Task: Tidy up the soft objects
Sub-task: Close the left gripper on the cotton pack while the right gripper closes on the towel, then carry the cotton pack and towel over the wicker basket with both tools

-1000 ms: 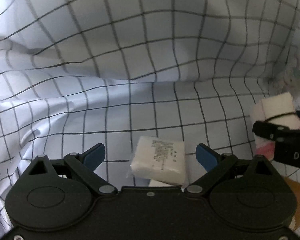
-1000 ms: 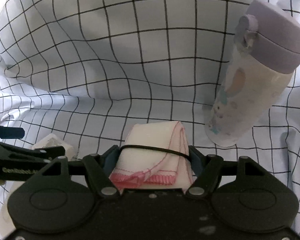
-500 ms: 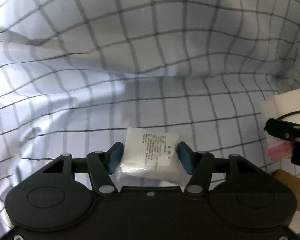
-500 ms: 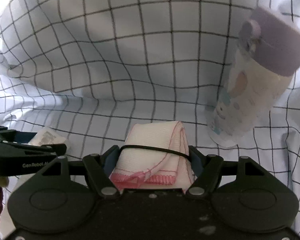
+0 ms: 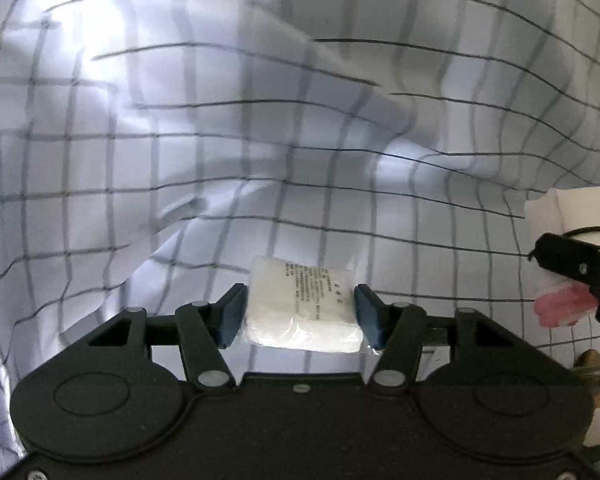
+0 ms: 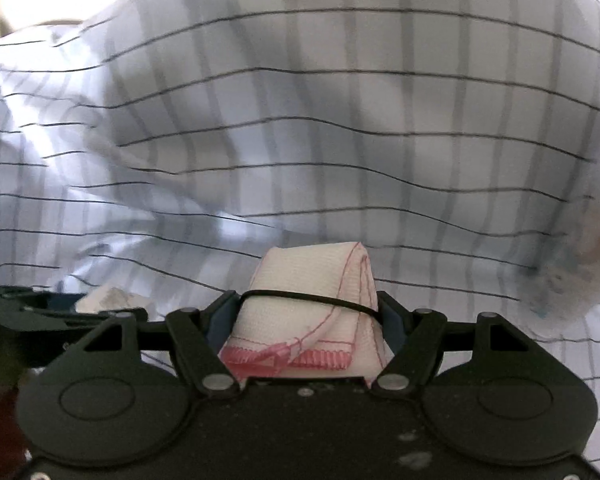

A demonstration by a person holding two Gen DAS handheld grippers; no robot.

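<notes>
so, entries for this moment:

surface: rumpled white cloth (image 5: pixel 440 184) with a dark grid print covers everything in both views; folds and ridges run across it, and much of it is motion-blurred.

left gripper (image 5: pixel 300 312): its blue pads are clamped on either side of a white wrapped tissue pack (image 5: pixel 302 308). the pack's clear wrap bulges past the pads, printed label facing up.

tissue pack, place: between the left fingers, just in front of the gripper body. whether it is lifted off the cloth cannot be told.

right gripper (image 6: pixel 306 320): clamped on a folded white towel (image 6: pixel 312 304) with pink stitched edging. a thin black band crosses the towel from one finger to the other.

towel, place: wedged between the right fingers, pink hem toward the gripper body, folded peak pointing away.

cross-check, left view: the right gripper shows at the right edge as a black finger, with the towel (image 5: pixel 572 216) above and below it.

cross-check, right view: the left gripper (image 6: pixel 60 312) lies at the left edge, a bit of the pale pack (image 6: pixel 112 300) showing beside it.

other: a blurred pale shape (image 6: pixel 568 272) with faint colour patches sits on the cloth at the right edge of the right view; too smeared to identify.
</notes>
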